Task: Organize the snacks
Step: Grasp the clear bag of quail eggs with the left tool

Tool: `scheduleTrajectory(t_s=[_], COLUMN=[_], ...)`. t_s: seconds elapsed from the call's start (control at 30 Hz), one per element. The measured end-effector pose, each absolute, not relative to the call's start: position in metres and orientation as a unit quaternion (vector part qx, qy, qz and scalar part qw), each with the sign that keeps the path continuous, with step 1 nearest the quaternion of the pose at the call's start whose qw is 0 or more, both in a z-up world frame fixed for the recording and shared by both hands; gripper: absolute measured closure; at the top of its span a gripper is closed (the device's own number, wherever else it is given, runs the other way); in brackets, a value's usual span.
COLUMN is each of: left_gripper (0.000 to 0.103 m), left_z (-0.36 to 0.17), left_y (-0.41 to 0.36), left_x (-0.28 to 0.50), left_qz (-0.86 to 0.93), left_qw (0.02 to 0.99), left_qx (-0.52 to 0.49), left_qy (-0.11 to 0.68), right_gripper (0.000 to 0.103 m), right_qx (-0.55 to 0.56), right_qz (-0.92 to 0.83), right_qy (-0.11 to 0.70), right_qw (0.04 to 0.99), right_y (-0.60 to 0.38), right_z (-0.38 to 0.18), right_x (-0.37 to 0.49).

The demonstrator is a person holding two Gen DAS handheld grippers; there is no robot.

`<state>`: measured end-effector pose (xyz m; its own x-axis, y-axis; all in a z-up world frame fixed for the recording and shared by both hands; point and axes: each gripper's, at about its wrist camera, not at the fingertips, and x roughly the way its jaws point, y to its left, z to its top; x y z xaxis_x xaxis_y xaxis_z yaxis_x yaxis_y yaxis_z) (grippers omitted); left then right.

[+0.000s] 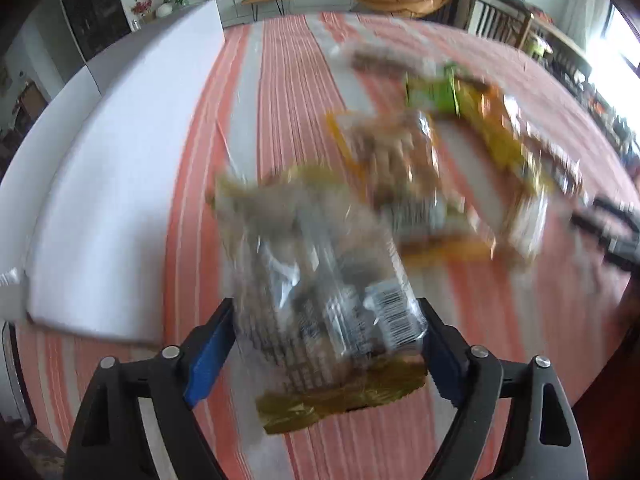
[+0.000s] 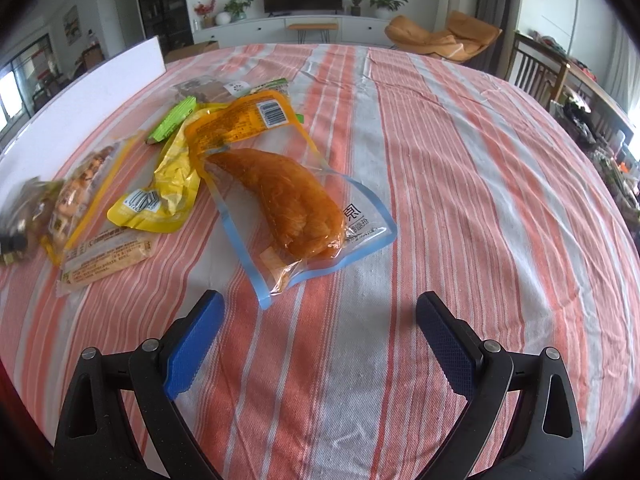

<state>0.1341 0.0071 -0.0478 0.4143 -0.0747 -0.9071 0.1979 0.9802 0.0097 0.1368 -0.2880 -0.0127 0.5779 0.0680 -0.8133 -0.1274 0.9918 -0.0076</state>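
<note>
1. While the left wrist view is smeared by motion, we read it with caution: a clear packet with olive-gold ends point(image 1: 320, 280) lies between the blue pads point(image 1: 208, 344) of the left claw point(image 1: 326, 308). Its edges reach both pads, but we cannot tell whether the pads press on it.
2. We take the blue-edged pouch point(image 2: 296, 208) as our landmark. It lies flat on the striped tabletop point(image 2: 440, 160), just beyond the right claw point(image 2: 320, 298), whose jaws stand wide apart with nothing between them.
3. Left of the blue-edged pouch lie the other snacks: an orange pouch point(image 2: 240, 120) touches its far end, a yellow pouch point(image 2: 168, 192) lies beside it, and a green packet point(image 2: 172, 120) lies farther off. The olive-ended packet shows as a blur at the far left of this group, well apart from the landmark.
4. We judge every snack here light, thin and limp. The film looks glossy, so we expect it to slide between the pads and to sag when lifted.
5. We advise gripping the blue-edged pouch across its flat sealed border at the near corner, not over the soft orange contents, which may squash or bulge away.
6. We judge the sorting unfinished, since the snacks lie overlapped.
</note>
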Motion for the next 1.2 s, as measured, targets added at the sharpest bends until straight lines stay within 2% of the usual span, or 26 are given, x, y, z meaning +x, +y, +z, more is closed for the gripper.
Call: scheduleTrajectory(t_s=[0.13, 0.3, 0.53, 0.57, 0.63, 0.73, 0.83, 0.93, 1.07, 1.1, 1.2], left_gripper=[0.015, 0.014, 0.013, 0.013, 0.027, 0.028, 0.028, 0.025, 0.022, 0.015, 0.005], left_z=[-0.056, -0.040, -0.023, -0.027, -0.038, -0.040, -0.041, -0.043, -0.054, -0.056, -0.060], left_y=[0.010, 0.023, 0.029, 0.032, 0.040, 0.036, 0.021, 0.016, 0.024, 0.027, 0.032], left_x=[0.129, 0.119, 0.134, 0.137, 0.141, 0.126, 0.103, 0.086, 0.094, 0.096, 0.098], left_qz=[-0.066, -0.089, -0.077, -0.073, -0.079, -0.094, -0.120, -0.118, -0.092, -0.087, -0.070], left_qw=[0.847, 0.845, 0.852, 0.850, 0.847, 0.862, 0.872, 0.874, 0.865, 0.869, 0.877], left_qx=[0.040, -0.051, -0.051, -0.059, -0.085, -0.065, 0.014, 0.053, 0.026, 0.016, -0.001], left_qy=[0.526, 0.524, 0.515, 0.518, 0.519, 0.494, 0.475, 0.468, 0.493, 0.486, 0.476], right_gripper=[0.004, 0.005, 0.005, 0.005, 0.005, 0.005, 0.005, 0.005, 0.005, 0.005, 0.005], right_qx=[-0.032, -0.032, -0.032, -0.031, -0.032, -0.031, -0.031, -0.031, -0.031, -0.031, -0.031], right_qz=[0.055, 0.055, 0.054, 0.054, 0.054, 0.054, 0.054, 0.054, 0.054, 0.054, 0.054], right_qy=[0.456, 0.456, 0.455, 0.455, 0.455, 0.455, 0.455, 0.455, 0.455, 0.455, 0.455], right_qw=[0.888, 0.888, 0.888, 0.888, 0.888, 0.888, 0.888, 0.888, 0.888, 0.888, 0.888], right_y=[-0.289, -0.289, -0.289, -0.289, -0.289, -0.289, -0.289, -0.289, -0.289, -0.289, -0.289], right_z=[-0.013, -0.013, -0.011, -0.011, -0.011, -0.011, -0.011, -0.011, -0.011, -0.011, -0.011], right_x=[0.137, 0.137, 0.136, 0.136, 0.136, 0.136, 0.136, 0.136, 0.136, 0.136, 0.136])
